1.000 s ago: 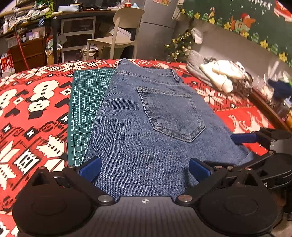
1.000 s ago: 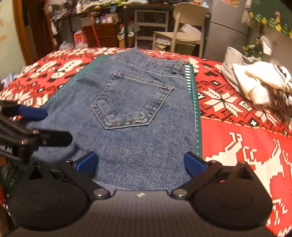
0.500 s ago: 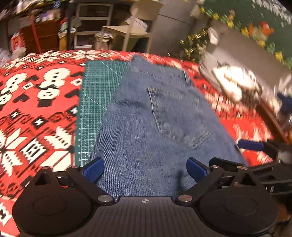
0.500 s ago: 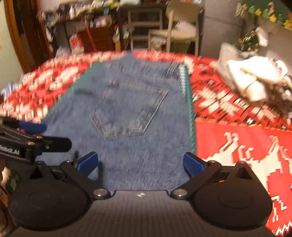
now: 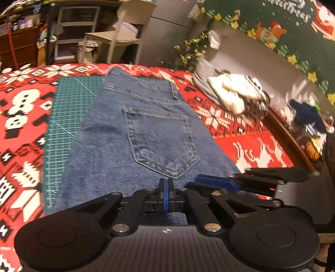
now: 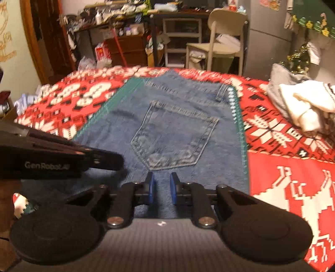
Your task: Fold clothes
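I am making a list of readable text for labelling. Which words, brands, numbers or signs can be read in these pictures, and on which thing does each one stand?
"Gen Robot.AI": pale letters on the side of the left gripper, right wrist view; the last letters are blurred.
Partial white lettering on the green Christmas banner: cut off and tilted, not readable with certainty.
Markings along the edge of the green cutting mat: too blurred to read.
No readable label shows on the jeans.

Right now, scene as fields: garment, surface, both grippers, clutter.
garment: jeans lying flat, back pocket up
under garment: green cutting mat
surface: red patterned cloth
left gripper: pads together at near edge of jeans; cannot tell if denim is pinched
right gripper: narrow gap between pads, over jeans
clutter: pile of clothes, right of jeans
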A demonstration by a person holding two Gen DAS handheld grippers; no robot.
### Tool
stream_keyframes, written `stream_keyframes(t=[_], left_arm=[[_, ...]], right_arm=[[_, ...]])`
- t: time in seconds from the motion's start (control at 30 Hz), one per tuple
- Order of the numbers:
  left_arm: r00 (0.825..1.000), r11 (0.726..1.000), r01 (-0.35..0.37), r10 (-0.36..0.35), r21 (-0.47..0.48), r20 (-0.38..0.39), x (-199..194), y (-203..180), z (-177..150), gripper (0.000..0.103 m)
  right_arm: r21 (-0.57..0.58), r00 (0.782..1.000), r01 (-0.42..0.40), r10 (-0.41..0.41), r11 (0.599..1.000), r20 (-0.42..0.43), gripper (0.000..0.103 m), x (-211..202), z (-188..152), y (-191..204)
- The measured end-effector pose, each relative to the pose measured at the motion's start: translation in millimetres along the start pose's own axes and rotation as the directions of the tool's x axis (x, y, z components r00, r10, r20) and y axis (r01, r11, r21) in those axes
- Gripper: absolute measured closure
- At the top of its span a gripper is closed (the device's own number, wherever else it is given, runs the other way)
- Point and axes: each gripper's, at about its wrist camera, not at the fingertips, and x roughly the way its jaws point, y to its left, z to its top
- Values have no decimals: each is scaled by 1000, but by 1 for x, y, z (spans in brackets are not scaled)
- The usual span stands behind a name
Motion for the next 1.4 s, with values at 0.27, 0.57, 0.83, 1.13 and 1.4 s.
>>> stream_keyframes(t=[0.27,0.57,0.83,1.13,1.4], left_arm=[[1000,1000,-24,24,2,-8,3,15,-10,102],[994,989,-109,110,-97,-3,-25,36,-2,103],[995,986,-100,100,-136,-3,0,31,28,103],[988,977,-147,139,-154,-60,-6,52,10,103],[992,990,-101,93,-97,-81,-9,33,4,103]], right_arm=[[15,998,52,-52,999,28,93,-3,-14,-24],[126,996,89,-91,988,13,102,-23,-16,-62],[142,997,78,-80,987,8,101,5,15,-69],[148,993,110,-103,983,-51,103,-17,-19,-86],[139,998,44,-39,989,-41,100,-27,-8,-70]])
